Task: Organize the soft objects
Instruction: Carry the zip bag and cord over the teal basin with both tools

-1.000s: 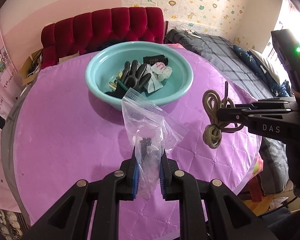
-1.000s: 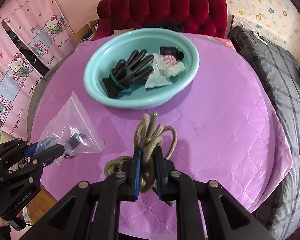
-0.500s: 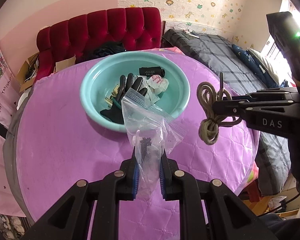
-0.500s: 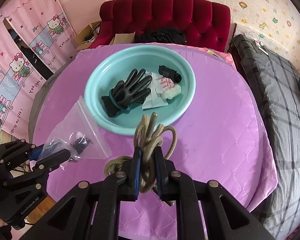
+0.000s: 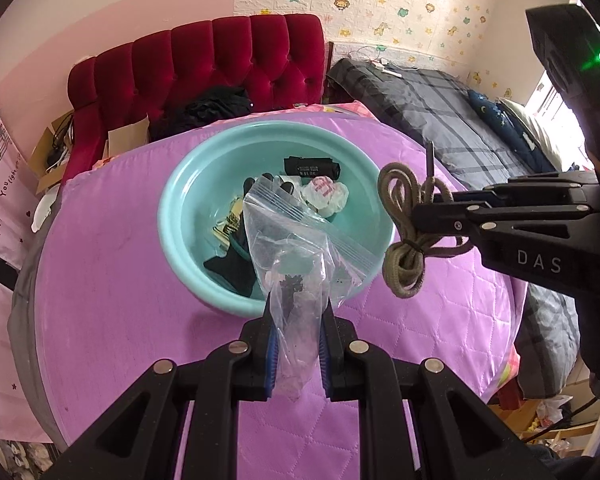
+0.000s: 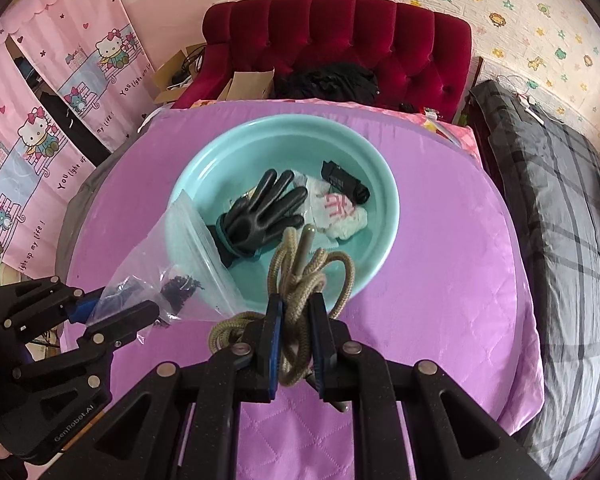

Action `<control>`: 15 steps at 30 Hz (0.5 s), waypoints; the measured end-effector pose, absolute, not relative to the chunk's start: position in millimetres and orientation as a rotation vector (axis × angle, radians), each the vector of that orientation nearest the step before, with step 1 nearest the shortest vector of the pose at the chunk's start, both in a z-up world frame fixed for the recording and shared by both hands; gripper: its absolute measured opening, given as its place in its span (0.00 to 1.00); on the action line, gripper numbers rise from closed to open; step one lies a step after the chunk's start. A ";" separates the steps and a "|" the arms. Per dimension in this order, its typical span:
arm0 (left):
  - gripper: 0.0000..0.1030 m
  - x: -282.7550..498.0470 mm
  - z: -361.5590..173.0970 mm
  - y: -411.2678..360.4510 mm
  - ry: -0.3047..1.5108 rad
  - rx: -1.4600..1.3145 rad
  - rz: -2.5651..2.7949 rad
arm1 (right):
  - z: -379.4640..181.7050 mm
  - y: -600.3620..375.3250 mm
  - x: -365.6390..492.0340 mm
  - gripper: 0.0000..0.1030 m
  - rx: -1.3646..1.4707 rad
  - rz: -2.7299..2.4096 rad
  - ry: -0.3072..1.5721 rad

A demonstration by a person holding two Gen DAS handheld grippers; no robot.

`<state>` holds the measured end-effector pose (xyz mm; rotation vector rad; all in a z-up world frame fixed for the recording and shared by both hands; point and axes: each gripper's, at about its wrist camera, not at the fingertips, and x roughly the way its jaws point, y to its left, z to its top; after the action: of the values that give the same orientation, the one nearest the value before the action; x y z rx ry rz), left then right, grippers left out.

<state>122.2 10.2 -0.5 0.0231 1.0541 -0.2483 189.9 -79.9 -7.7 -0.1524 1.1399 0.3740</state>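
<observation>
Now nearer the basin point(image 5: 180, 216), left tongs point(image 5: 296, 336) bag point(image 5: 300, 248), right tongs point(image 6: 294, 332) rope point(image 6: 308, 276).

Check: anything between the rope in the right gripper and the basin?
Nothing visible. The right gripper holds the rope over the near rim of the basin. The bag in the left gripper hangs off to its left.

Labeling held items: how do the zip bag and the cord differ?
The zip bag is clear, flat plastic with dark bits inside; the cord is tan, opaque and coiled. The left gripper holds the bag, the right gripper the cord. Both are held above the table, near the basin.
</observation>
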 end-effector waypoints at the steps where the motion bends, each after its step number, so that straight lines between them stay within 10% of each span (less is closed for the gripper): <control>1: 0.17 125.8 -0.1 10.7 1.053 0.025 -0.246 | -6.8 -78.5 194.0 0.12 -0.156 0.375 1.137; 15: 0.17 183.5 -5.9 18.2 1.067 0.024 -0.234 | -16.1 -67.0 259.9 0.12 -0.163 0.373 1.151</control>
<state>183.5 18.2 -5.9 0.0245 1.0674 -0.2342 259.9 -67.0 -16.1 -0.1634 1.1506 0.3732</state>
